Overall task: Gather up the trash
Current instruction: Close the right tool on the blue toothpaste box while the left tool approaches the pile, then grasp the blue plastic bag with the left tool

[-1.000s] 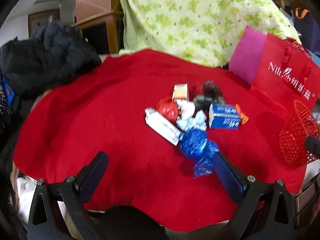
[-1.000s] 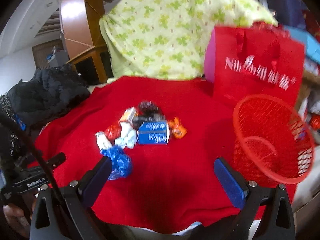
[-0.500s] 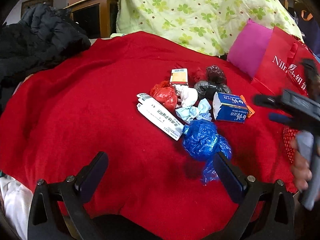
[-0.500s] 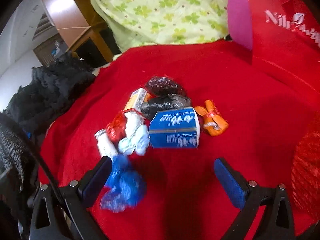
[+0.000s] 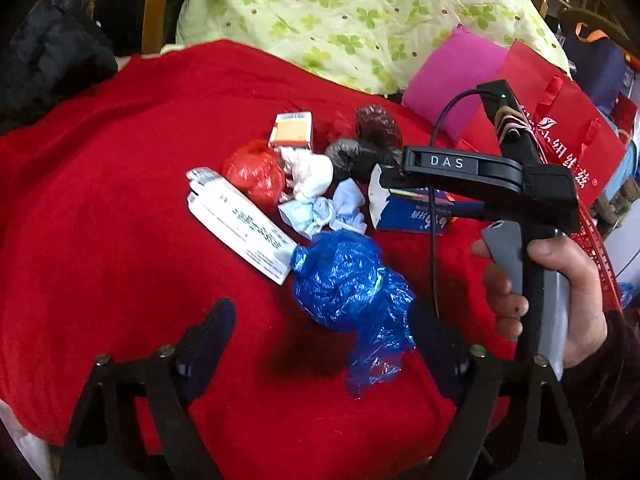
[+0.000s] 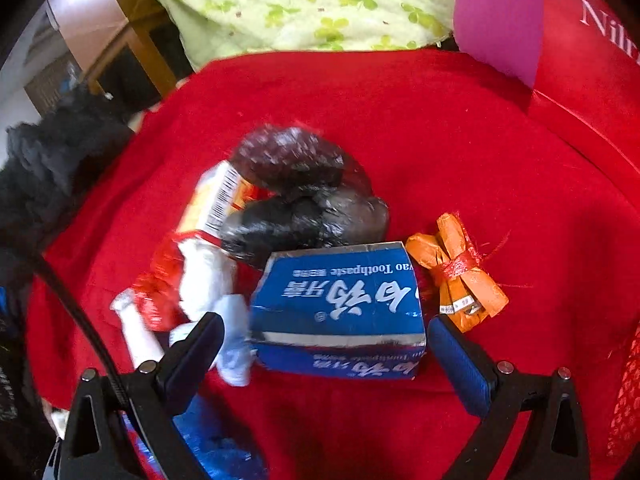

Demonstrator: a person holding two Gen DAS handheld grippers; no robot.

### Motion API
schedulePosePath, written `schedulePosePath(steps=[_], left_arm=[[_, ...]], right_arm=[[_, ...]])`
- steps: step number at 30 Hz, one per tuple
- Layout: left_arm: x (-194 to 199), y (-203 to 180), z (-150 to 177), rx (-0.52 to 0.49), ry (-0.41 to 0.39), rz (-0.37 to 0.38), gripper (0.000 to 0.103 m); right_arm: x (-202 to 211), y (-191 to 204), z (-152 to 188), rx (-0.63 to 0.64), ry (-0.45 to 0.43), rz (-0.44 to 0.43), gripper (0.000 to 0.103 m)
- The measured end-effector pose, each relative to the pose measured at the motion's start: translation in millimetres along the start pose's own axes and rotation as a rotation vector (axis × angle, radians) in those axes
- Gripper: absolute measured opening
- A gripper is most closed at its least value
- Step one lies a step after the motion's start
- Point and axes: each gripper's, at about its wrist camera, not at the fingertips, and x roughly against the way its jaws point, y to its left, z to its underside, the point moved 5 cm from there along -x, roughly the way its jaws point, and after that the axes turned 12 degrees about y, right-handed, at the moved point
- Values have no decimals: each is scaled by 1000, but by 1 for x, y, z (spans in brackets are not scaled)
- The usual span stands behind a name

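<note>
A pile of trash lies on the red cloth [image 5: 100, 208]. My left gripper [image 5: 324, 332] is open, its fingers on either side of a crumpled blue plastic bag [image 5: 344, 280]. Beside the bag lie a long white box [image 5: 240, 224], a red wrapper ball [image 5: 254, 170], white tissue [image 5: 312, 170] and black bags [image 5: 356, 152]. My right gripper [image 6: 324, 344] is open with its fingers on either side of a blue toothpaste box [image 6: 340, 304], not closed on it. An orange wrapper [image 6: 460, 276] lies right of the box. The right gripper's body shows in the left wrist view [image 5: 480, 176].
A red mesh basket [image 6: 624, 392] stands at the right edge. A red paper bag [image 5: 560, 128] and a pink cushion [image 5: 452, 80] stand behind the pile. A green patterned cloth [image 5: 360, 12] and a black garment [image 6: 44, 168] border the red cloth.
Both grippers have moved forward and down to the pile. The right gripper now brackets the toothpaste box, the left brackets the blue bag. Both stayed open.
</note>
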Motion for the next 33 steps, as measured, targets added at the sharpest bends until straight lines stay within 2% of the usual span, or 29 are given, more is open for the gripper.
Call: schedulePosePath(steps=[4, 7, 13, 19, 21, 23, 25, 26, 33], left_arm=[[-5, 3, 2, 21, 21, 52, 75], [-7, 2, 2, 30, 33, 88, 74], [-18, -4, -8, 81, 73, 147, 74], [-43, -16, -12, 118, 126, 138, 74], [-50, -18, -10, 134, 138, 157, 59], [-53, -18, -8, 153, 131, 162, 53], [-51, -16, -9, 171, 105, 169, 41], [-50, -15, -9, 176, 104, 171, 30], [-32, -19, -6, 160, 82, 176, 24]], right_arm=[[-11, -8, -5, -50, 34, 1, 103], [-13, -12, -3, -52, 46, 4, 95], [-2, -30, 4, -62, 35, -10, 91], [19, -50, 25, -70, -10, -29, 91], [25, -52, 35, -70, -22, -48, 91], [35, -53, 43, -69, -43, -77, 91], [50, -53, 49, -64, -76, -104, 91], [60, -52, 51, -59, -99, -121, 91], [116, -29, 67, 2, -229, -188, 91]])
